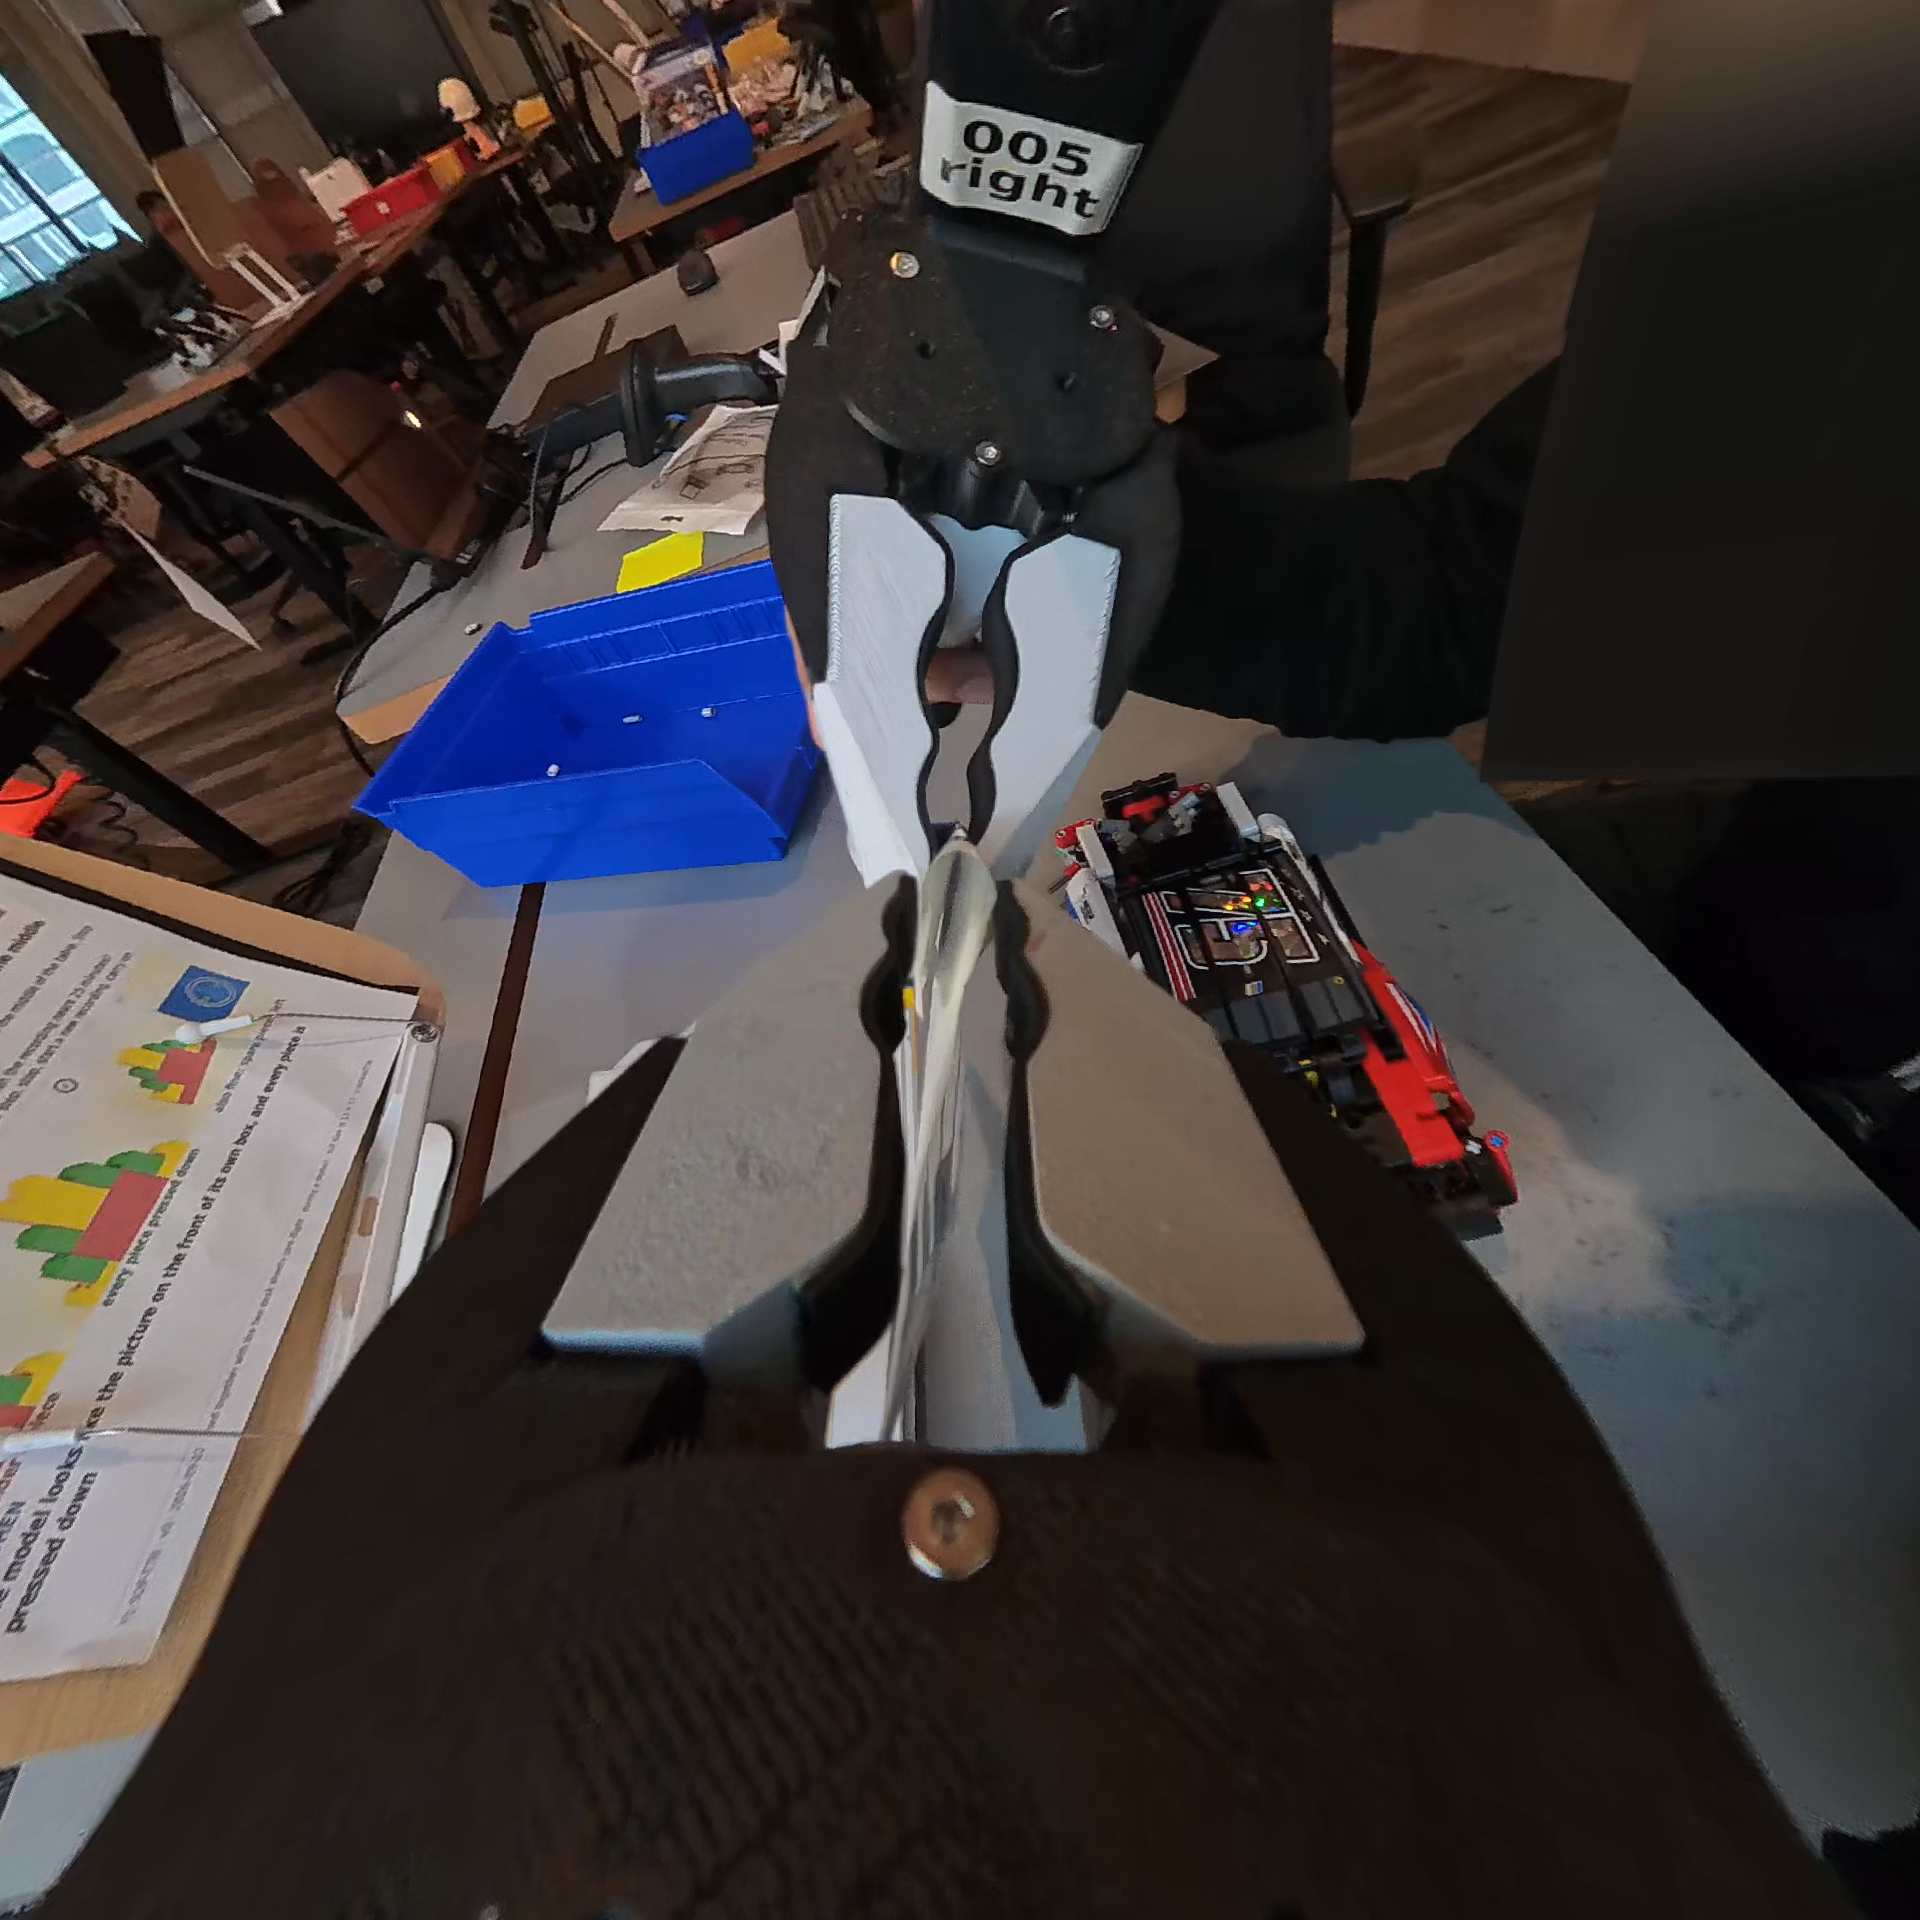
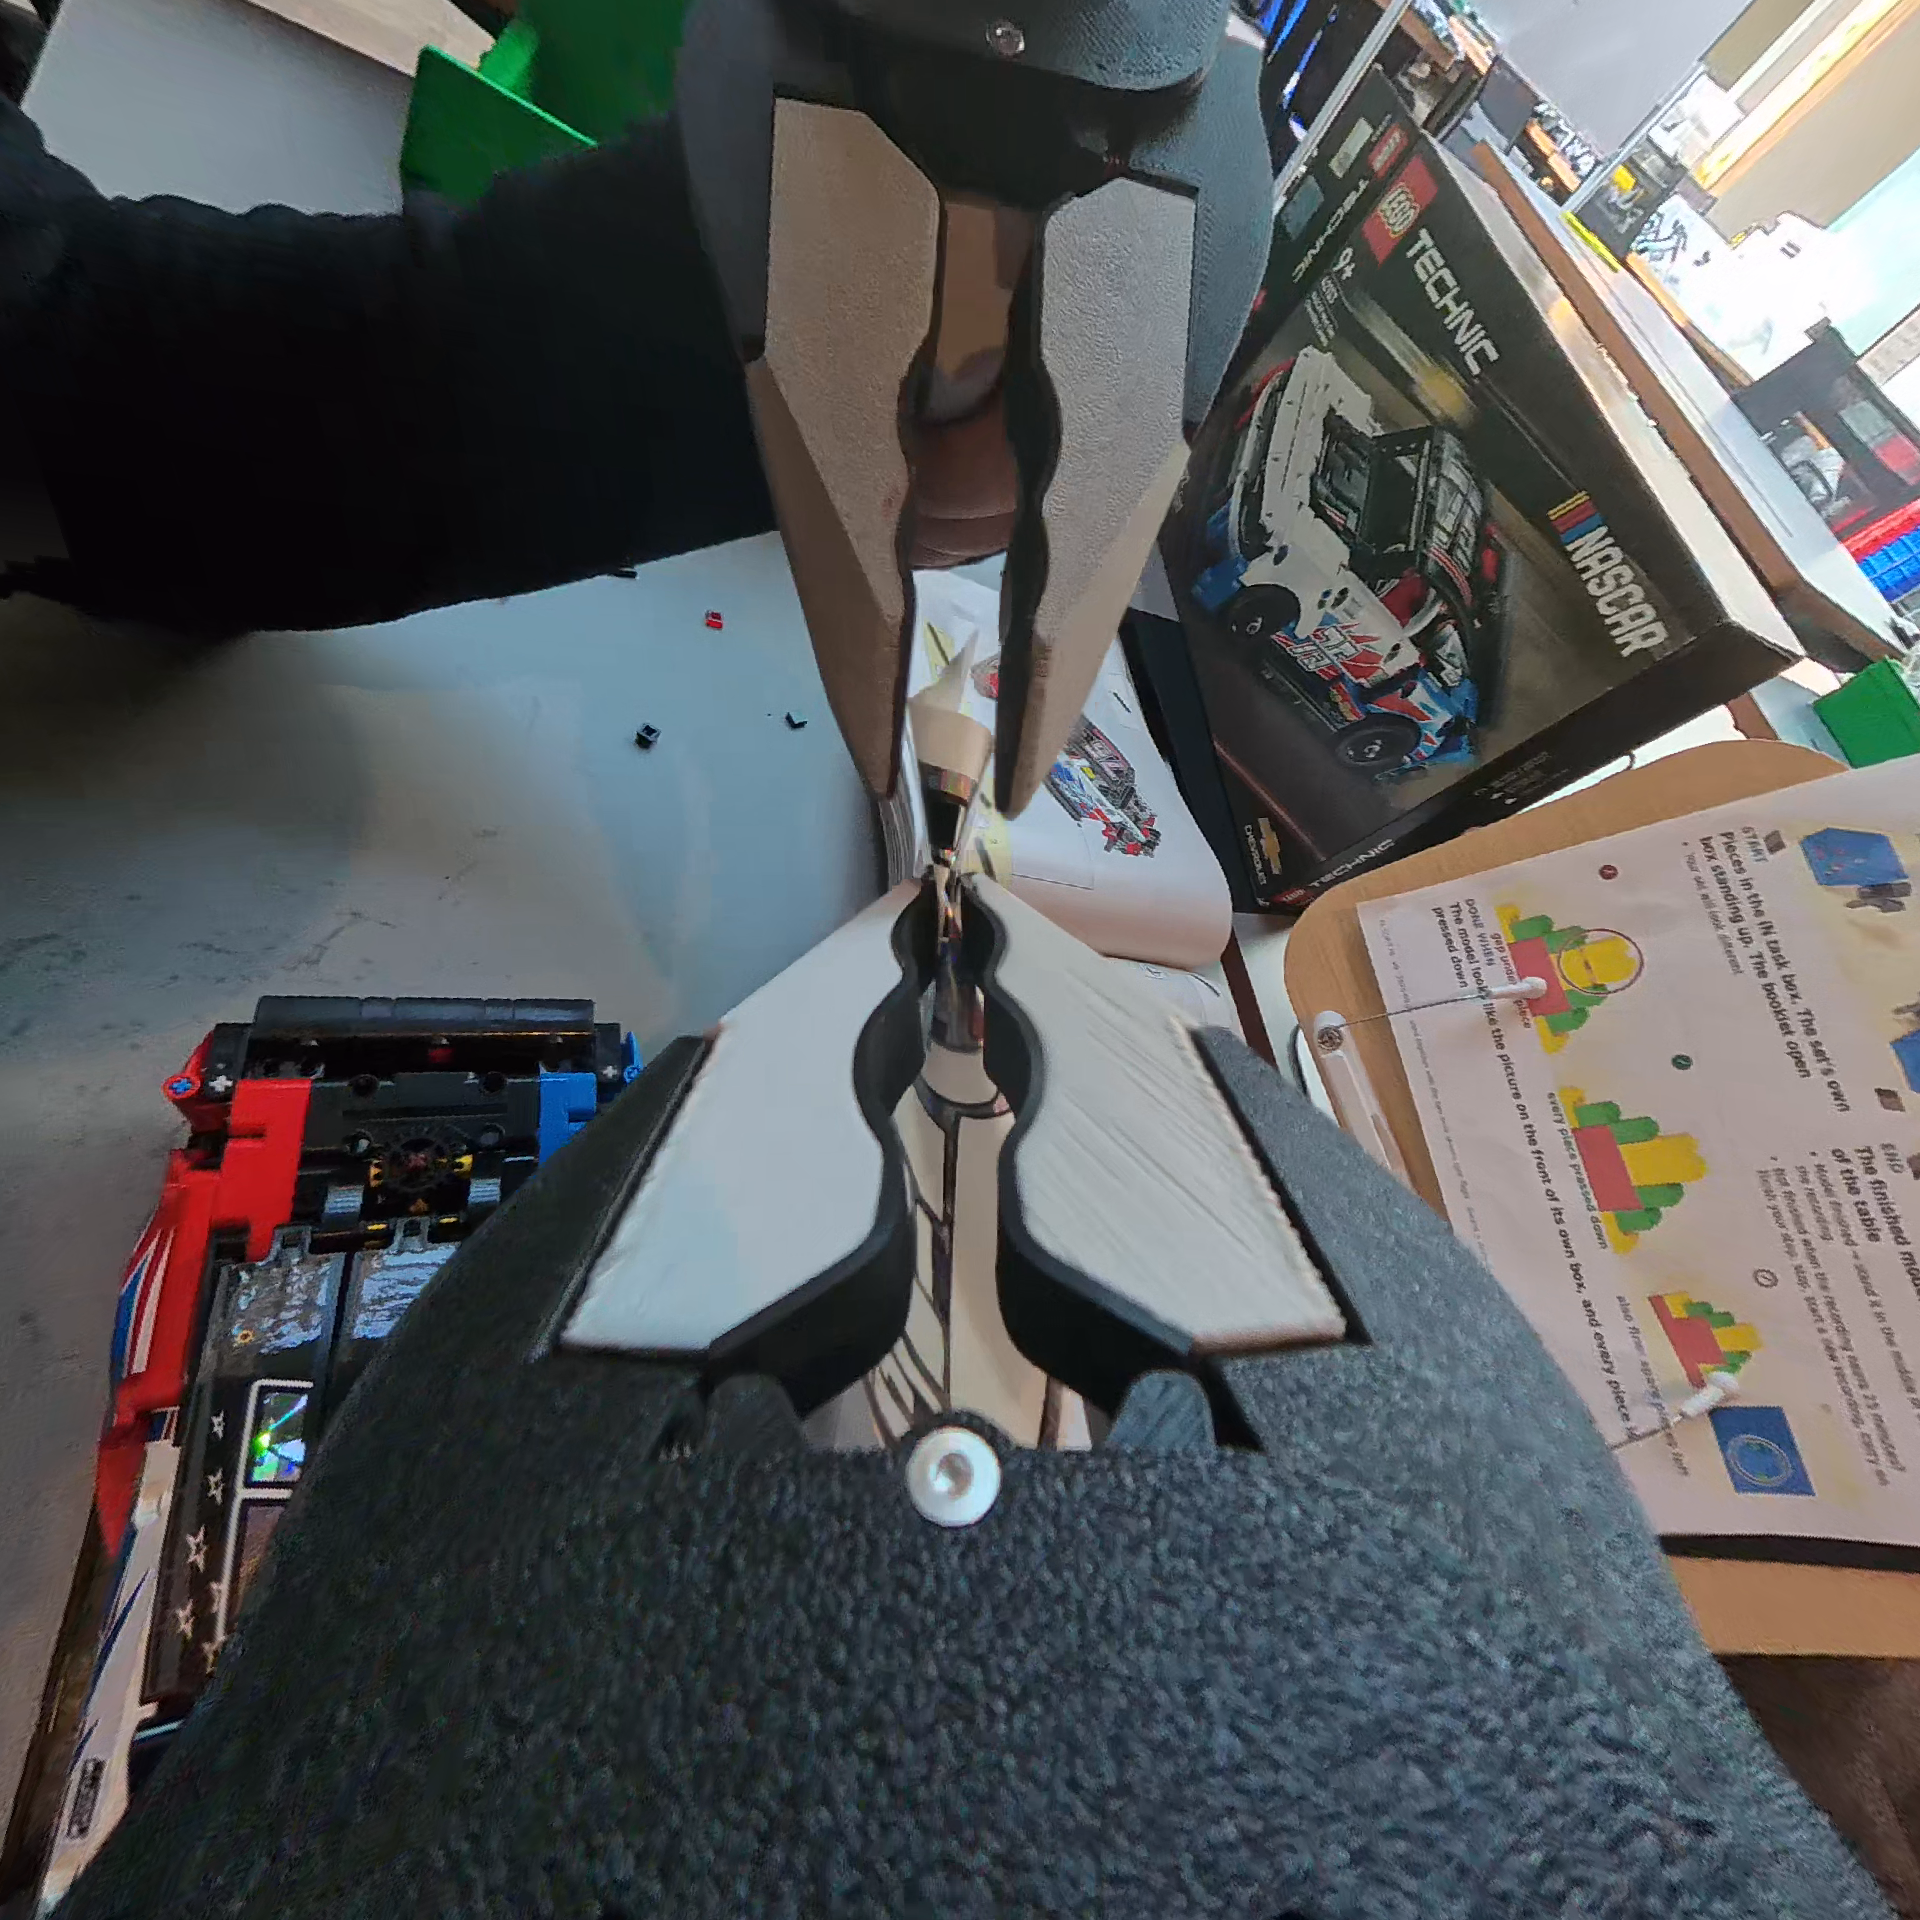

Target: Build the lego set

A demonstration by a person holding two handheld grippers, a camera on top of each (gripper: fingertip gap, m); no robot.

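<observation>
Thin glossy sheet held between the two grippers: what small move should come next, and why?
Probably draw the right gripper gently away while the left gripper holds firm. Both are shut on the thin glossy sheet, tip to tip, which looks like peeling a sticker for the car model lying beside them. Whether a sticker has lifted cannot be seen.

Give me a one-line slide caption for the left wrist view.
Both claws, left and right, pinch a thin glossy sheet tip to tip above the grey table, beside the lego car.
</observation>
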